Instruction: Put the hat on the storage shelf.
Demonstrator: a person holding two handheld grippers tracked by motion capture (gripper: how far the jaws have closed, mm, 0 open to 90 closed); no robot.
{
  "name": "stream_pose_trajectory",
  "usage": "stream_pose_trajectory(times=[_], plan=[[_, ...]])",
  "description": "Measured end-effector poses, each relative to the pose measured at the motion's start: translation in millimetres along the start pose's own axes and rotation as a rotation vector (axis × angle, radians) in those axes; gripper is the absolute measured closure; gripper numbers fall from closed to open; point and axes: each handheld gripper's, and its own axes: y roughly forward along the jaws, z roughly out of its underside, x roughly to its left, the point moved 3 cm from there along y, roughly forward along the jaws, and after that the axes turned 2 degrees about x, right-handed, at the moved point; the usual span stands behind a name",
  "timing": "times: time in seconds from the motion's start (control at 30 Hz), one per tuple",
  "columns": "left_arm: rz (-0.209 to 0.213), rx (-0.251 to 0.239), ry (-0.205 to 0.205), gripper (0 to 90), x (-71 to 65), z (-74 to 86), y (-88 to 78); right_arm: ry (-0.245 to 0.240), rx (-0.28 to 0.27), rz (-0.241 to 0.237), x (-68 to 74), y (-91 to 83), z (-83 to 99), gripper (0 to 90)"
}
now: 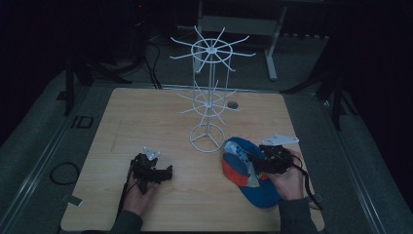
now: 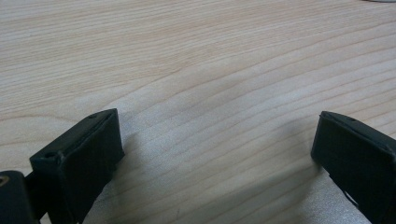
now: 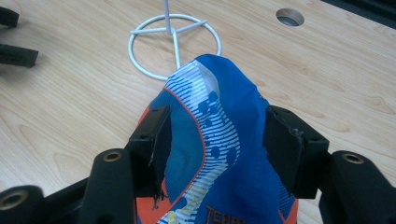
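A blue and orange cap (image 1: pixel 260 195) with white stripes lies at the table's front right. My right gripper (image 1: pixel 249 161) is shut on it; in the right gripper view the cap's blue fabric (image 3: pixel 224 93) bulges up between the two black jaws of the gripper (image 3: pixel 217 135). A white wire display rack (image 1: pixel 210 92) with two tiers of spokes stands at the table's middle, its ring base (image 3: pixel 173 32) just beyond the cap. My left gripper (image 1: pixel 168 173) rests at the front left, open, with only bare wood (image 2: pixel 187 56) between the jaws (image 2: pixel 215 149).
The wooden table (image 1: pixel 146 122) has a round cable hole (image 1: pixel 233 105) behind the rack, also seen as a hole (image 3: pixel 289 17) in the right gripper view. The left gripper's jaws (image 3: pixel 14 37) show at that view's upper left. Dark floor, cables and desk legs surround the table.
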Motion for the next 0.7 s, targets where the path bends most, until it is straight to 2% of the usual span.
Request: stream_pose_trajectory(times=[0.17,0.37,0.7], plan=[[0.0,-0.002,-0.002,2.4,-0.1,-0.1,0.1,-0.021,0.023,0.017,-0.9,4.1,-3.0,40.8],[-0.004,0.002,-0.008,2.4,-0.3,-0.5,0.2,-0.079,0.083,0.009,-6.4,9.2,-8.4,39.1],[-0.008,0.002,-0.009,2.4,-0.3,-0.8,0.5,-0.09,0.098,0.018,-13.3,16.4,-16.6,36.6]])
